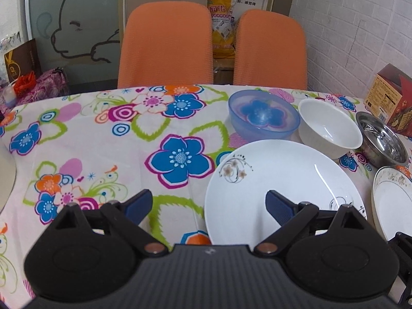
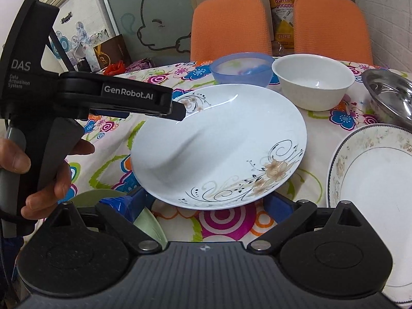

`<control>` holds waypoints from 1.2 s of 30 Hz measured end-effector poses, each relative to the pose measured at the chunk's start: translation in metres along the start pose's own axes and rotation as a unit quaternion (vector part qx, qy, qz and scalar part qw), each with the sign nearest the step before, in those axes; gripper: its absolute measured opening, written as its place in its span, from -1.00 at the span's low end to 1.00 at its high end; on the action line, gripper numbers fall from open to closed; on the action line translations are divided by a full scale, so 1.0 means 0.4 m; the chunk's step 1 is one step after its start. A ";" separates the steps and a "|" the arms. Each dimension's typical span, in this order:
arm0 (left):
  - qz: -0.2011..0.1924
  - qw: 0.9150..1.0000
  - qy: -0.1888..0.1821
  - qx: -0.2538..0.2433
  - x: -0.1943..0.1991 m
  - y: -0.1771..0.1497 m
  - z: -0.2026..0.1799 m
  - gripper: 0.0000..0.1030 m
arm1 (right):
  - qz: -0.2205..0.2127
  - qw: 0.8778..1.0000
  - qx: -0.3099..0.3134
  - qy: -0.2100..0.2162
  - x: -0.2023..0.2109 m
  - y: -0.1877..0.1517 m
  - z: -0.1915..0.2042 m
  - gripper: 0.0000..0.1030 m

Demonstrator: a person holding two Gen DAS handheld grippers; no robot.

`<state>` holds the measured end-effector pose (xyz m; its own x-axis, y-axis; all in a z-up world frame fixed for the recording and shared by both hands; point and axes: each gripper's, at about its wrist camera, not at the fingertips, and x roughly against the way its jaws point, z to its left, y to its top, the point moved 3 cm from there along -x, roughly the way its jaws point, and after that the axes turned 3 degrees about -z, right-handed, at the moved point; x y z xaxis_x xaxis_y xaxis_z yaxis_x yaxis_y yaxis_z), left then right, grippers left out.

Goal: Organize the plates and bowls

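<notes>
1. While both claws are hanging spread and empty, the left claw [image 1: 209, 207] is straddling the near-left rim of the white floral plate [image 2: 221, 146], which is lying flat on the counter [image 1: 103, 152].
2. The right claw [image 2: 206, 200] is waiting at that plate's near edge.
3. Gathering plates seems to be starting; the next move is probably calling for pinching this rim and stacking it with the rimmed plate [image 2: 373, 170] just beside it, with bowls [image 2: 312, 81] sitting behind.
</notes>
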<state>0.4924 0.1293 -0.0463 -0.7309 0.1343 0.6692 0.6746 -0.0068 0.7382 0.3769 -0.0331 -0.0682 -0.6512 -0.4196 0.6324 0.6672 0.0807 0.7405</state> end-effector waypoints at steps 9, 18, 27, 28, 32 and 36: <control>-0.001 1.000 -0.004 0.007 -0.002 0.008 0.018 0.82 | -0.062 0.998 0.011 -0.016 0.111 0.025 -0.027 0.64; 0.013 1.000 -0.011 0.008 -0.038 0.015 -0.001 0.82 | -0.030 0.998 0.019 -0.048 -0.034 0.091 -0.076 0.64; 0.034 0.999 -0.026 -0.023 -0.083 -0.001 -0.035 0.30 | -0.012 0.997 0.046 -0.054 -0.074 0.064 -0.050 0.69; 0.034 0.998 -0.040 -0.024 -0.080 0.000 -0.040 0.05 | -0.018 0.997 0.049 -0.058 -0.073 0.060 -0.046 0.69; 0.040 0.999 -0.031 -0.017 -0.078 0.003 -0.046 0.03 | -0.025 0.997 0.036 -0.066 -0.070 0.064 -0.050 0.70; 0.028 0.999 -0.016 -0.011 -0.046 0.019 -0.047 -0.19 | -0.040 0.999 0.006 -0.037 -0.043 0.073 -0.048 0.70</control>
<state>0.5091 0.1081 -0.0515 -0.6885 0.1647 0.7063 0.7114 -0.0365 0.7019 0.4144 -0.0407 -0.0619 -0.7271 -0.3573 0.5862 0.6081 0.0611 0.7915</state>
